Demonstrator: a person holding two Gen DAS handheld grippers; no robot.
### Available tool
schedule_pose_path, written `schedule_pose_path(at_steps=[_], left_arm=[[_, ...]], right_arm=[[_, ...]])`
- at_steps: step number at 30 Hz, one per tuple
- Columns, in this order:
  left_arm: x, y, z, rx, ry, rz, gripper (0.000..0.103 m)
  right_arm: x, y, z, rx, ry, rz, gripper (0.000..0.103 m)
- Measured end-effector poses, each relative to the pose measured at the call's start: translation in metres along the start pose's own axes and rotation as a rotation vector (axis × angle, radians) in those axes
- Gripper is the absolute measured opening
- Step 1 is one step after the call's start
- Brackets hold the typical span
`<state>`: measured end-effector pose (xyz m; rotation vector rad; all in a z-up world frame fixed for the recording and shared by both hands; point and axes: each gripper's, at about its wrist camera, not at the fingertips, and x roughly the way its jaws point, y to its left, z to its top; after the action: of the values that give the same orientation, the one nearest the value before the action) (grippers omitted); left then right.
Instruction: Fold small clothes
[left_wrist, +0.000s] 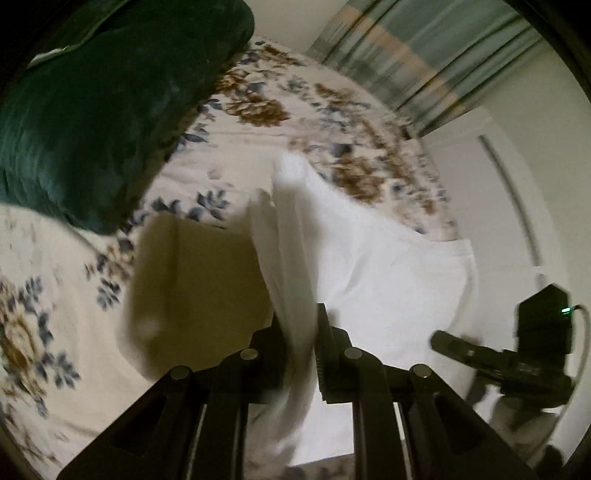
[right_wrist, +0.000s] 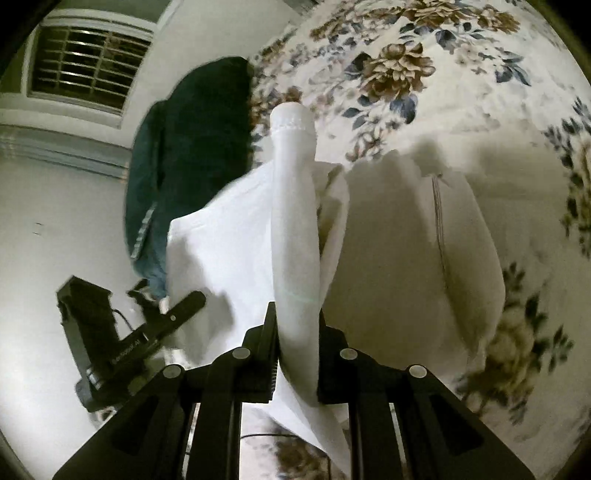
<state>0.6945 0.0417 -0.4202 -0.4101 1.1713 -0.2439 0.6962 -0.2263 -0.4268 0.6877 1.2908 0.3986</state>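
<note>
My left gripper (left_wrist: 299, 325) was clamped on a fold of the white garment (left_wrist: 369, 266), and my right gripper (right_wrist: 295, 325) pinched its hemmed sleeve. The garment hung lifted above the floral bedspread (right_wrist: 461, 74). A dark green pillow (left_wrist: 103, 103) lay at ten o'clock in the left view.
</note>
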Motion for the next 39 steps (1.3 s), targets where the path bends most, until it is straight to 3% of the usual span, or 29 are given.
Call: schedule_pose_path(at_steps=[3, 6, 8, 9, 10, 11, 12, 15, 20, 26, 39], left_arm=[[0.012, 0.003, 0.005, 0.014, -0.008, 0.082, 0.012], [0.01, -0.004, 0.001, 0.058, -0.048, 0.156, 0.022], [0.007, -0.012, -0.004, 0.109, -0.079, 0.203, 0.055], [0.006, -0.016, -0.007, 0.124, -0.085, 0.211, 0.067], [0.006, -0.018, -0.009, 0.132, -0.083, 0.223, 0.094], [0.005, -0.021, -0.013, 0.141, -0.079, 0.238, 0.103], [0.001, -0.025, -0.019, 0.149, -0.084, 0.255, 0.103], [-0.01, -0.037, -0.034, 0.176, -0.108, 0.317, 0.103], [-0.04, -0.058, -0.058, 0.197, -0.142, 0.369, 0.103], [-0.096, -0.086, -0.085, 0.189, -0.179, 0.394, 0.103], [-0.277, -0.172, -0.172, 0.252, -0.351, 0.38, 0.103]], right_arm=[[0.02, -0.003, 0.015, -0.036, 0.026, -0.082, 0.016], [0.025, -0.002, 0.015, -0.082, 0.027, -0.165, 0.026], [0.024, 0.007, 0.01, -0.142, 0.011, -0.282, 0.051], [0.023, 0.011, 0.007, -0.171, -0.002, -0.345, 0.07], [0.021, 0.015, 0.001, -0.198, -0.017, -0.424, 0.086], [0.019, 0.018, -0.005, -0.217, -0.027, -0.486, 0.094], [0.017, 0.02, -0.013, -0.234, -0.04, -0.545, 0.102], [0.006, 0.022, -0.035, -0.256, -0.076, -0.705, 0.103], [-0.031, 0.032, -0.073, -0.258, -0.163, -0.825, 0.103], [-0.103, 0.069, -0.119, -0.268, -0.273, -0.848, 0.103], [-0.284, 0.182, -0.253, -0.349, -0.485, -0.805, 0.103]])
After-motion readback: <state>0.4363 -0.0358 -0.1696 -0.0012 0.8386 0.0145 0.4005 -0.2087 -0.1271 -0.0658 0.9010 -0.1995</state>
